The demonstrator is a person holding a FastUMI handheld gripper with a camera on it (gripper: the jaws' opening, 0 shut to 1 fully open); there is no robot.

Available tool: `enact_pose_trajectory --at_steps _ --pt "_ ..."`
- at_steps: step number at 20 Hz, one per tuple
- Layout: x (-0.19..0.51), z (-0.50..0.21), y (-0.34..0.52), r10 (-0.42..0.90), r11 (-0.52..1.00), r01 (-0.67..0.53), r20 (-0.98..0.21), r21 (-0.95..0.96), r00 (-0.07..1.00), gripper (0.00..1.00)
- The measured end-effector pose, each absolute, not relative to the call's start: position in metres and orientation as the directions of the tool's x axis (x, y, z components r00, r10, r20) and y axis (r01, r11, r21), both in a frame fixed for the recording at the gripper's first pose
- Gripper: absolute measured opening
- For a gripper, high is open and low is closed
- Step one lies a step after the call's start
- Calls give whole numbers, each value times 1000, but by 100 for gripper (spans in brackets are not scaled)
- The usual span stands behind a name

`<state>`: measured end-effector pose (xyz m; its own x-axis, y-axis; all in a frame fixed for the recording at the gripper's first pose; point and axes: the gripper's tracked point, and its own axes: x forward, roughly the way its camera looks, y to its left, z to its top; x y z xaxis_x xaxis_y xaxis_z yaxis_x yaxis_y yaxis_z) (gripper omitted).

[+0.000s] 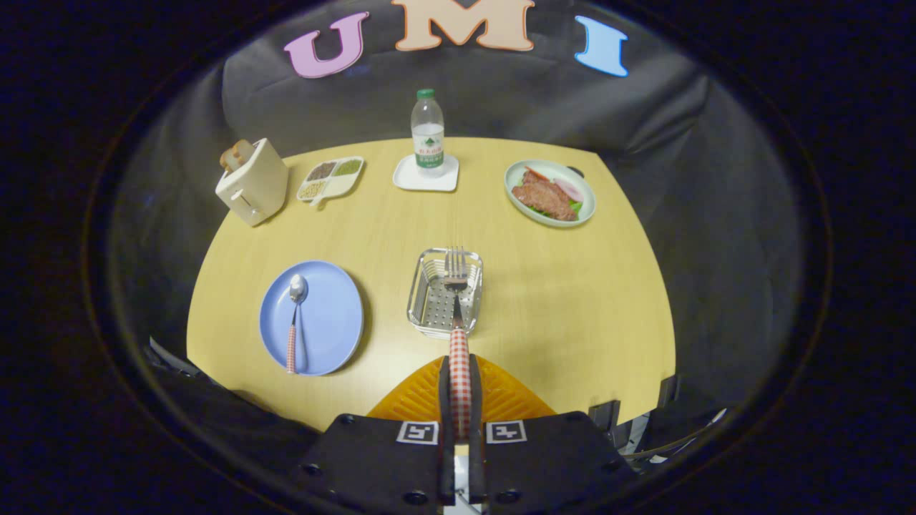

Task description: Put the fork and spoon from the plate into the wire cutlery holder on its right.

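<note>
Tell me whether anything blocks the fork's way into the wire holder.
Nothing visible does. The gripper is shut on the fork by its checked handle, and the tines already reach over the wire cutlery holder, whose top is open. The spoon lies apart on the blue plate.

Bare table [572,300] surrounds the wire cutlery holder [444,293] — blue plate [329,322] near its left side.

Cream toaster [252,182] sitting at the round wooden table's [572,300] far left, divided dish of grains [330,178] lying beside it, water bottle [428,133] standing on a white coaster [425,179], plate of meat and greens [549,192] resting far right
</note>
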<state>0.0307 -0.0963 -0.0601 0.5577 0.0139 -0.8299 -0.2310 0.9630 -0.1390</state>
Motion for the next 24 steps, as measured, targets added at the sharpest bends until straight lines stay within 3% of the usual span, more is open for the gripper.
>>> enact_pose_trajectory --at_steps 9,16,20,24 --pt "45 -94 -92 -50 947 -285 -946 -147 319 10" --pt "55 -104 -92 -59 939 -308 -954 -153 295 13" --pt "60 -93 -86 -25 950 -285 -942 -127 335 51" --pt "69 -79 -80 31 969 -234 -895 -83 445 89"
